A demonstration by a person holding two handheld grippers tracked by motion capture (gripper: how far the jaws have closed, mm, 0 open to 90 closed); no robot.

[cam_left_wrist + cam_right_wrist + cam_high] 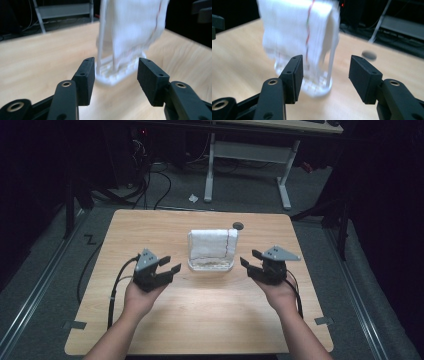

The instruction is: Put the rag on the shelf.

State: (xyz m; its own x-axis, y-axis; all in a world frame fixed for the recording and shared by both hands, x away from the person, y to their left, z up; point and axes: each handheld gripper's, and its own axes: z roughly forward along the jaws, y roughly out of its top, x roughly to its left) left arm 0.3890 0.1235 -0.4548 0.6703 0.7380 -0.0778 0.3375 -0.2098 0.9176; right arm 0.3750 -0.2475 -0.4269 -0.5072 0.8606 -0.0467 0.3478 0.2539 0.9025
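Left gripper (168,263) is hovering over the wooden table (150,227), jaws standing apart, gripping nothing, aimed at the middle. Between the grippers, a white towel (212,243) with a thin red stripe is hanging over a white rack (211,266) that is sitting mid-table. Right gripper (250,259) is facing it from the other side, jaws likewise apart. A small dark disc (238,225) is lying just behind the rack.

Light wooden tabletop (200,320): pale tan, fine grain. Folded white terry cloth (212,243): white, one thin red stripe near right edge. Clear plastic rack (210,265): translucent white. Small round disc (238,225): dark grey. Both grippers: black jaws, grey top plates. Floor: grey.
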